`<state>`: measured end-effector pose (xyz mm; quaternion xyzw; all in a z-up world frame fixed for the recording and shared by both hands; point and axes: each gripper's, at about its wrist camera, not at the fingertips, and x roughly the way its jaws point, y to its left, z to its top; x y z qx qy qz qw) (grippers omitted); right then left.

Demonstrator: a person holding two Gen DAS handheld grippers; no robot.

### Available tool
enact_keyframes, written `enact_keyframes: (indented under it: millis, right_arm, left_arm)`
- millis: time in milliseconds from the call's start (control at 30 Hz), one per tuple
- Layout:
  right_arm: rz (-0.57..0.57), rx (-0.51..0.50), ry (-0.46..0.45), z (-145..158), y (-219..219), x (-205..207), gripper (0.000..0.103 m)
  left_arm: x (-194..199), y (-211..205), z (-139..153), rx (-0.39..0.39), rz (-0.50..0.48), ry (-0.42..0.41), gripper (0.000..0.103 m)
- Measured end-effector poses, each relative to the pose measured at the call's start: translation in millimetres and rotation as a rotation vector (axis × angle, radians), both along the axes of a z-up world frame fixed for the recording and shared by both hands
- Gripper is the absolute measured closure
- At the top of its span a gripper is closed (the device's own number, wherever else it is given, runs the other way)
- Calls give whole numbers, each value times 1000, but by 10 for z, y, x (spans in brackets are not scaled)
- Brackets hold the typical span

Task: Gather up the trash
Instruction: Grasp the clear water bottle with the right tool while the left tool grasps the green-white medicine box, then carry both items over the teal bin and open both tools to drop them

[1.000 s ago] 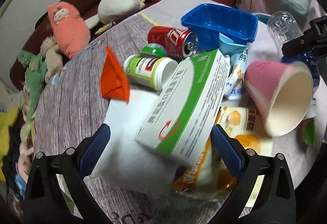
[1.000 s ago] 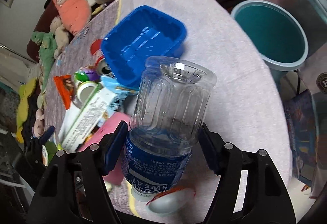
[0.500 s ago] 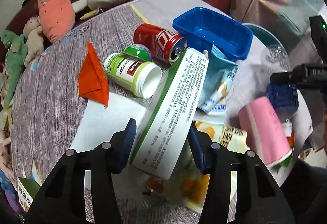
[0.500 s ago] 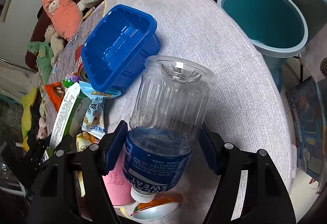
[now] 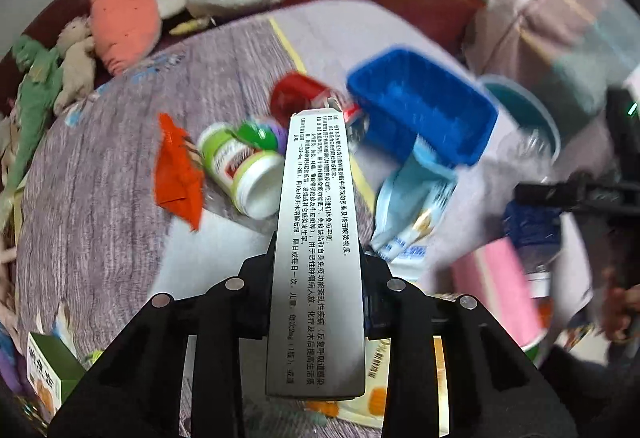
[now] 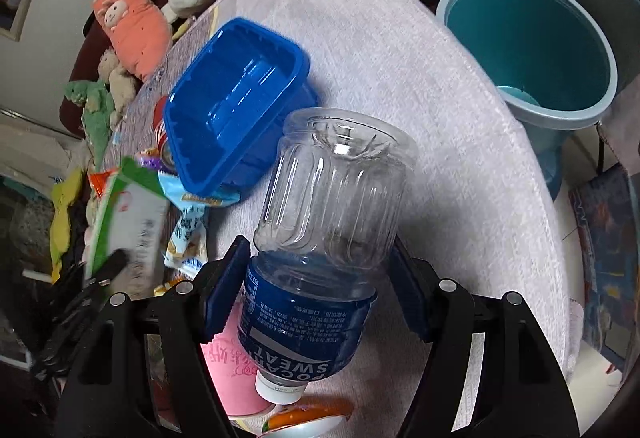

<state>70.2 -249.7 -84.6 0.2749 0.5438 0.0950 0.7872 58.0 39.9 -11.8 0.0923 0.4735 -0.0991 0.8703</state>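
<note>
Between the left hand-held gripper (image 5: 318, 270), whose jaws have just been closing, a printed carton (image 5: 318, 258) is pinched above the cluttered worktop (image 5: 100, 178), its lower end cut off, while a clear bottle (image 6: 320, 250) is clamped by the right hand-held gripper (image 6: 316, 294).

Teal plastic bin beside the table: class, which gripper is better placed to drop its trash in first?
Right, probably. The right gripper holds the clear plastic bottle with the blue label, with the teal plastic bin open just ahead. The left gripper, holding the white printed carton, sits farther off.
</note>
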Motion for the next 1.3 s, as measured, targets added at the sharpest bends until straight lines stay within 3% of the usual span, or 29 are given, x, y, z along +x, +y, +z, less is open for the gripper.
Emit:
enact_keyframes:
  millis: [300,467,900,1300]
  right_arm:
    - [-30,8,-34,106,-177,-6,37]
    - [-57,1,-64,221,-322,-13,37]
    - [-300,-82,-184,724,-1680,90,37]
    - [-403,-145,-165,650,-2476,407,37]
  left_arm:
    - [16,-29,346,-157,1,-7,71]
    - [58,-296,420,-176,-38,-13,71]
    - [597,-1694,554,-184,-249,25,71]
    - [1136,-3018,75,-165,-371,140,71]
